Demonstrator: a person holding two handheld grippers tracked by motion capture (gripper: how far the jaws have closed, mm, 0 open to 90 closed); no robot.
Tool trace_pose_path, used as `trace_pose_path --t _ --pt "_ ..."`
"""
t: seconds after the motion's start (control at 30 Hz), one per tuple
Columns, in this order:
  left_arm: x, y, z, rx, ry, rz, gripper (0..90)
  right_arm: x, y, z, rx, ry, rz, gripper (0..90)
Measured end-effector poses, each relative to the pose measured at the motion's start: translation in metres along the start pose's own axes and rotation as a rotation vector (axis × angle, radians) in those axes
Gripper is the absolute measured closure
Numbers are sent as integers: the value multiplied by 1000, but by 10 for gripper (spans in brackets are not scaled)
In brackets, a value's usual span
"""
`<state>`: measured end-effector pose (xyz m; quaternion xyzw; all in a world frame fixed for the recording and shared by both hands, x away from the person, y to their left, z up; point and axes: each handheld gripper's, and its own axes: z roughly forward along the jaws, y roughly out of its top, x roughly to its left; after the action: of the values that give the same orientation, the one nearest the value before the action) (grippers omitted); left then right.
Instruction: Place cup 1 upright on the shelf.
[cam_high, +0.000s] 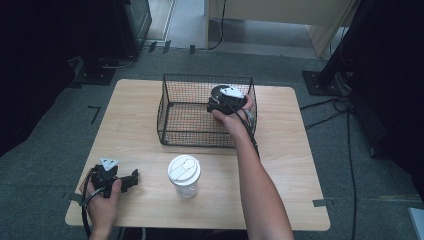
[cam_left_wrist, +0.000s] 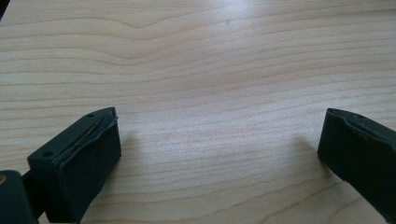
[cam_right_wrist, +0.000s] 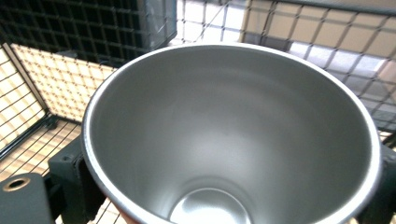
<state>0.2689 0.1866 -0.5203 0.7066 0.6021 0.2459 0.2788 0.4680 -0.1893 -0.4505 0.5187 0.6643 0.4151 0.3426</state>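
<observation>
A stainless steel cup (cam_right_wrist: 233, 140) faces the right gripper view with its open mouth, empty inside. My right gripper (cam_right_wrist: 229, 186) is shut on it, one black jaw on each side of the rim. In the high view that right gripper (cam_high: 225, 100) reaches into the back right corner of a black wire basket (cam_high: 195, 135). The basket's mesh (cam_right_wrist: 46, 79) surrounds the cup. My left gripper (cam_high: 131, 179) rests low over the table's front left corner, and in its own view the left gripper (cam_left_wrist: 219, 149) stands wide open over bare wood with nothing between the jaws.
A clear plastic jar with a white lid (cam_high: 184, 175) stands upright on the wooden table (cam_high: 285, 150), in front of the basket and between my two arms. Black stands and cables lie on the floor around the table.
</observation>
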Motion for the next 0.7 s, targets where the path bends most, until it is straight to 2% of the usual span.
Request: trace_pose_path --t 0.37,0.47,0.53,0.7 --pt "0 0 0 0 0 0 0 -2 1 1 21 25 51 62" --pt "0 0 0 0 0 0 0 -1 2 -1 12 59 48 0" --pt "0 0 0 0 0 0 0 0 3 -1 13 57 32 0" --pt "0 0 0 0 0 0 0 0 5 -2 -4 55 41 0"
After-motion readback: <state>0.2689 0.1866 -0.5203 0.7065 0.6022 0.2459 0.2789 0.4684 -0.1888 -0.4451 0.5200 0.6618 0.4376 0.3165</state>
